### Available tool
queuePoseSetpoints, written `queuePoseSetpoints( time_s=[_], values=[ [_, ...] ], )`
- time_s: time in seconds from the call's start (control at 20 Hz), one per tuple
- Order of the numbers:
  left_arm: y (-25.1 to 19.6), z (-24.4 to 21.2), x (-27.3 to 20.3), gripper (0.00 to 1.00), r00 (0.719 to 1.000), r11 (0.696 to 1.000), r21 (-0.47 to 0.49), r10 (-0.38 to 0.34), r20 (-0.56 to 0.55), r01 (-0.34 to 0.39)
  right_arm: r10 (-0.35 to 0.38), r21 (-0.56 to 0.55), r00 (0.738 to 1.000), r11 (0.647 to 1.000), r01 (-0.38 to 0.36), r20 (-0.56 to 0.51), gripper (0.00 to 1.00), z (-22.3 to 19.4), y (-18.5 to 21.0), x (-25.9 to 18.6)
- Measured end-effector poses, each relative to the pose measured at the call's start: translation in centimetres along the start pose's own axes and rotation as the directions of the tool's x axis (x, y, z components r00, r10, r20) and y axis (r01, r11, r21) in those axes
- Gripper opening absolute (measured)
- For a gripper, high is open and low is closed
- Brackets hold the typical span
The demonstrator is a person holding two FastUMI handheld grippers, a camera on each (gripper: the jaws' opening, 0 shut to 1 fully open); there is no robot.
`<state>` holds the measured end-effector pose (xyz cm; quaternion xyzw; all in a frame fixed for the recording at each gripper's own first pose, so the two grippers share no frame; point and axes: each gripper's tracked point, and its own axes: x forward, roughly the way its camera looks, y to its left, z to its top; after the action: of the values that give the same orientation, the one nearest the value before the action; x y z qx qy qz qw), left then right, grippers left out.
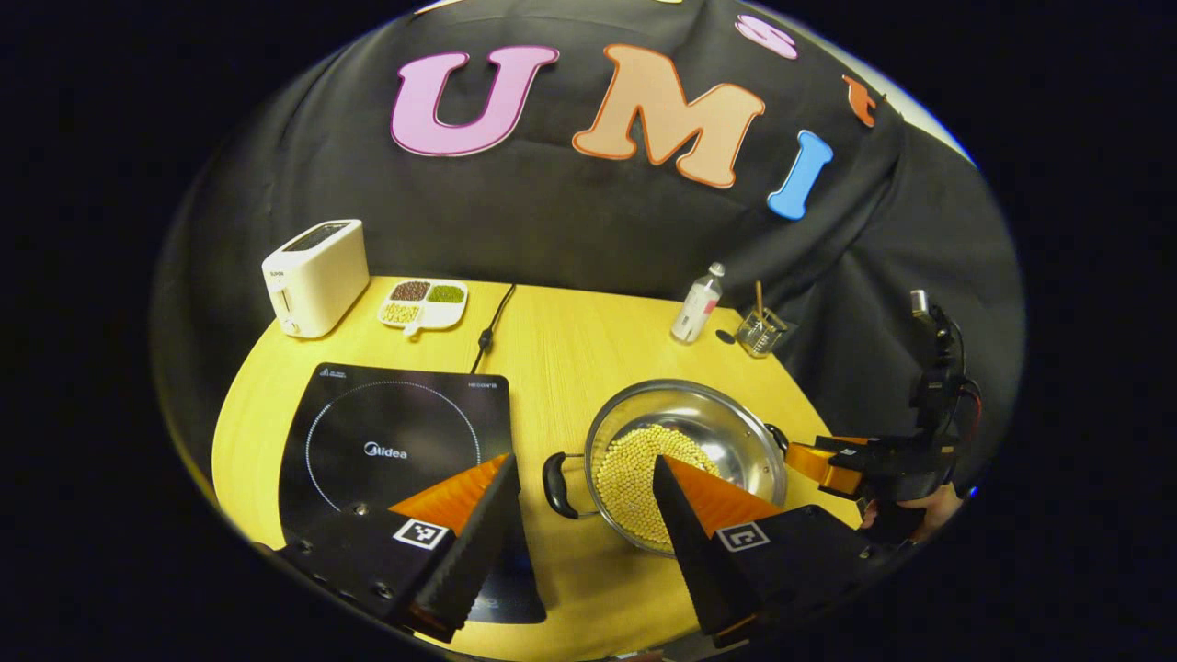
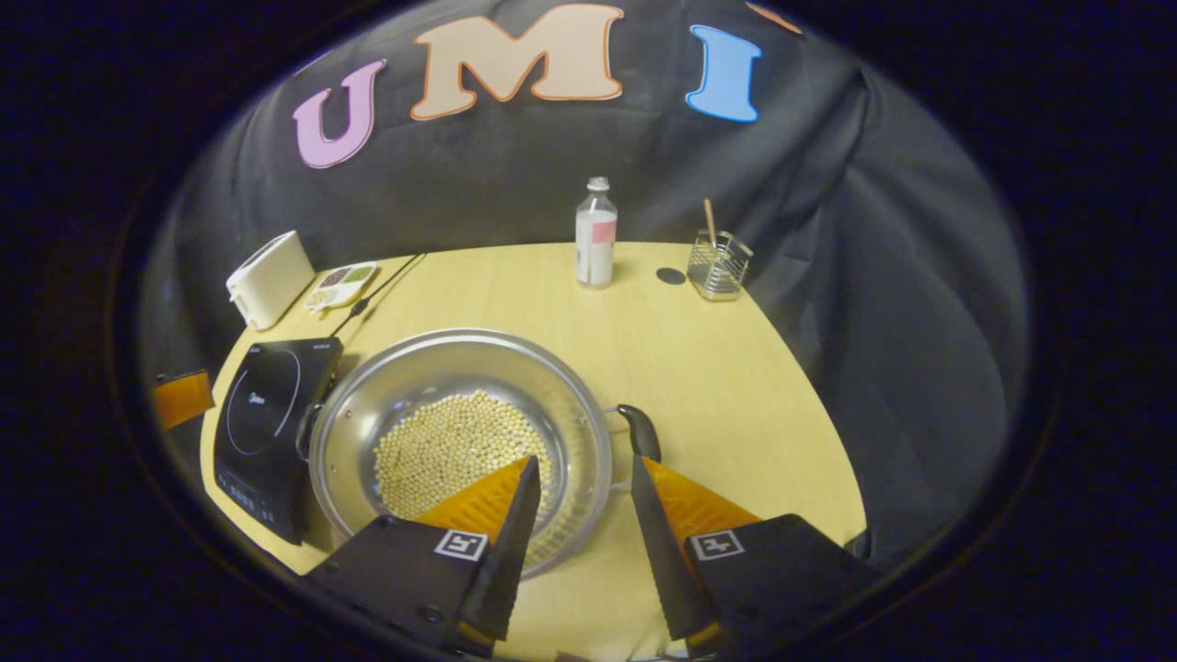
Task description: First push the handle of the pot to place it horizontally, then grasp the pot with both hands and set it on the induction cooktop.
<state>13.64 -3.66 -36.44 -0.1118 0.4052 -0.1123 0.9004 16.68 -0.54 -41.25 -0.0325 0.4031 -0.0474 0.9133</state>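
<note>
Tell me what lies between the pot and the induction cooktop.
Bare tabletop, in the left gripper view; only the pot's black side handle reaches toward the cooktop.

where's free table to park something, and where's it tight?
Widest bare patch: right of the pot, below the bottle and wire holder. Another runs mid-table between the cooktop and bottle, beside the cord. Tight: the back-left corner with toaster and bean dish, and the cooktop-pot gap, where both open grippers close in.
</note>
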Motion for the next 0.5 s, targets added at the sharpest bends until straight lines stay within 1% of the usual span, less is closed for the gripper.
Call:
queuePoseSetpoints(
  time_s=[0.05,0.1,0.15,0.25,0.35,0.45,0.5],
  values=[
    [-0.2,-0.5,0.8,0.9,0.999,1.0,-0.006,0.028,-0.015,-0.028,0.007,-0.02,1.0,1.0,-0.007,0.005,0.64,0.1,-0.6,0.8],
    [-0.3,-0.9,1.6,0.9,0.998,0.999,-0.009,0.053,-0.026,-0.054,0.017,-0.032,1.0,0.999,-0.017,0.001,0.71,0.0,-1.0,1.5],
    [-0.3,-1.3,2.4,0.9,0.996,0.997,-0.01,0.081,-0.038,-0.082,0.027,-0.036,1.0,0.999,-0.027,-0.012,0.74,-0.2,-1.2,2.3],
    [-0.3,-2.4,3.9,0.9,0.991,0.994,0.001,0.11,-0.07,-0.11,0.05,-0.011,0.998,0.999,-0.05,-0.029,0.75,-0.5,-1.8,3.6],
    [0.1,-4.3,5.3,0.9,0.982,0.99,0.011,0.139,-0.125,-0.138,0.071,0.002,0.996,0.997,-0.071,-0.054,0.75,-1.1,-2.2,4.9],
    [0.1,-5.8,6.8,0.87,0.974,0.988,-0.011,0.15,-0.172,-0.154,0.108,0.022,0.989,0.994,-0.106,-0.099,0.75,-2.1,-2.0,5.9],
    [0.3,-6.2,7.3,0.92,0.971,0.987,-0.017,0.156,-0.183,-0.162,0.117,0.033,0.986,0.993,-0.114,-0.116,0.76,-2.5,-2.1,6.4]
  ],
)
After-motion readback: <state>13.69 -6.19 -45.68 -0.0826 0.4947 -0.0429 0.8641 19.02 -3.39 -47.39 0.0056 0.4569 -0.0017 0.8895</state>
